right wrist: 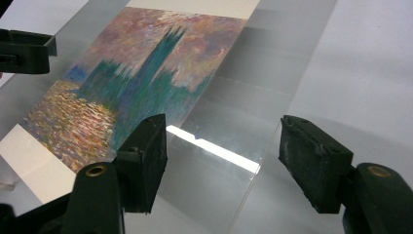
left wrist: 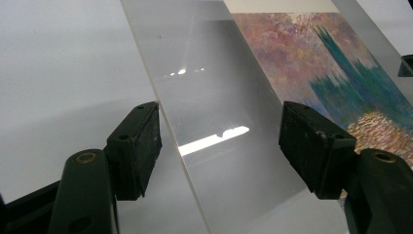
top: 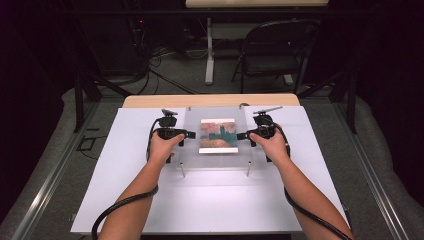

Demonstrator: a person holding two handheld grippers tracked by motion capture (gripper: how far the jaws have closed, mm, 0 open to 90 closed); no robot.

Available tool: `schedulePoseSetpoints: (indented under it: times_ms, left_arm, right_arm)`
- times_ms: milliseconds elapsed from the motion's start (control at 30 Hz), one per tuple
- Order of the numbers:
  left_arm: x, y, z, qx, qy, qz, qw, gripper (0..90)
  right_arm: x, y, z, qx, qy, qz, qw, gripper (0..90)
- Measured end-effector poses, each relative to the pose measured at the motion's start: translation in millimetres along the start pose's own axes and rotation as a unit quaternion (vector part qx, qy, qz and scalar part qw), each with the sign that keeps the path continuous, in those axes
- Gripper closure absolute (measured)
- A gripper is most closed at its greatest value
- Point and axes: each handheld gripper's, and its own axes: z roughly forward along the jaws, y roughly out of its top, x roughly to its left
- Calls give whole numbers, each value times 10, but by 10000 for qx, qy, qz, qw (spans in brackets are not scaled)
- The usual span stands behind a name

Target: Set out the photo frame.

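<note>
A clear acrylic sheet (top: pixel 215 159) lies flat on short metal posts (top: pixel 183 171) above the white board. A print of a painting (top: pixel 218 135) in teal, pink and orange shows beneath it. My left gripper (top: pixel 189 135) is at the sheet's left edge and open. In the left gripper view the sheet's edge (left wrist: pixel 165 122) runs between the jaws of the left gripper (left wrist: pixel 221 146), next to the print (left wrist: pixel 321 68). My right gripper (top: pixel 242 136) is at the right edge, also open. The right gripper (right wrist: pixel 224 156) has the sheet (right wrist: pixel 253 112) and print (right wrist: pixel 136 83) ahead of its jaws.
A white board (top: pixel 125 190) covers the wooden table (top: pixel 150 101). A black folding chair (top: pixel 272 50) and a table leg (top: pixel 209 50) stand beyond the far edge, with cables on the floor. Black cables trail from both grippers along the person's forearms.
</note>
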Motion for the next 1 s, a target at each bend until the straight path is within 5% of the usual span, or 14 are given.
schedulePoseSetpoints:
  times_ms: [1000]
  left_arm:
    - [-17,30,49,127,-31,-107,9999,266]
  right_arm:
    - [-22,29,53,161,155,228,9995,300]
